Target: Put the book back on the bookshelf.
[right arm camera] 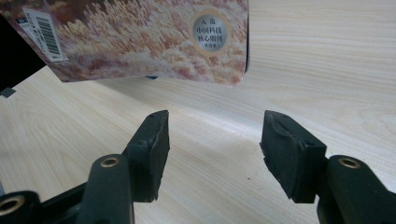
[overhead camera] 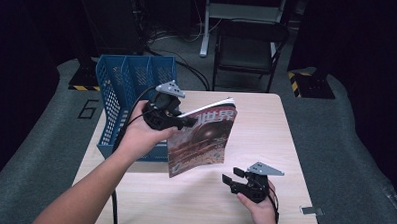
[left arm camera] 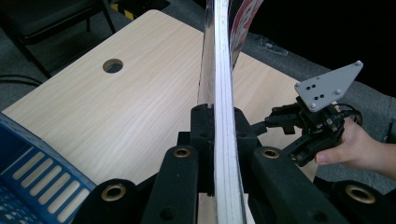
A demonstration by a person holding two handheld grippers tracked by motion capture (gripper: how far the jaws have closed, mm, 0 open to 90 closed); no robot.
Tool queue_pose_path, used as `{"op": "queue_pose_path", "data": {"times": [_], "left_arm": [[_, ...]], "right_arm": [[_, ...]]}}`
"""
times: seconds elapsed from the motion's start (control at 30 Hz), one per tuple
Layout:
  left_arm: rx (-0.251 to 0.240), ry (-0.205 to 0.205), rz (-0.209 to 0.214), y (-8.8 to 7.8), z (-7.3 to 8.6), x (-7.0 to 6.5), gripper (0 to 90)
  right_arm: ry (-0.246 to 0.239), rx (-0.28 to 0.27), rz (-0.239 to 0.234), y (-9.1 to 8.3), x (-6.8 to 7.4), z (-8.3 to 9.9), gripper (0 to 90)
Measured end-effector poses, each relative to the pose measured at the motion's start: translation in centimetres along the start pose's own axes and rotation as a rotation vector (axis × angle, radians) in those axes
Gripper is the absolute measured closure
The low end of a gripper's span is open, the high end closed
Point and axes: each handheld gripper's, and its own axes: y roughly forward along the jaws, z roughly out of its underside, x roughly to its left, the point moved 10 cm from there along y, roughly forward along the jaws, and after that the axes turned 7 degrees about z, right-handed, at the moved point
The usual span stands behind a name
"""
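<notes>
- The left gripper (overhead camera: 186,122) pinches a magazine (overhead camera: 201,137) by one long edge, holding it in the air above the table (overhead camera: 265,144), cover facing the person.
- The magazine's long axis runs from its top, up and away from the jaws, down to a bottom corner hanging toward the right gripper (overhead camera: 232,177).
- In the left gripper view the magazine (left arm camera: 219,93) shows edge-on, its cover hidden and top cut off.
- The right gripper (right arm camera: 212,144) has jaws spread, nothing between them, just below the magazine's (right arm camera: 140,42) bottom edge.
- Large characters "世界" top the cover; a barcode and a round seal sit near the bottom, seal text too small to read.
- A blue file rack (overhead camera: 124,89) stands behind the left gripper.
</notes>
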Motion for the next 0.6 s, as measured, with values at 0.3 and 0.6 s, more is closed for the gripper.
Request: {"op": "queue_pose_path", "data": {"times": [0.3,0.6], "left_arm": [[-0.017,-0.011,-0.009,-1.0,-0.5,0.3,84.1],[-0.030,-0.018,-0.017,-2.0,-0.7,0.6,84.1]], "right_arm": [[-0.002,0.002,0.005,0.1,-0.1,0.1,41.6],[0.002,0.005,0.013,0.1,-0.1,0.1,41.6]]}}
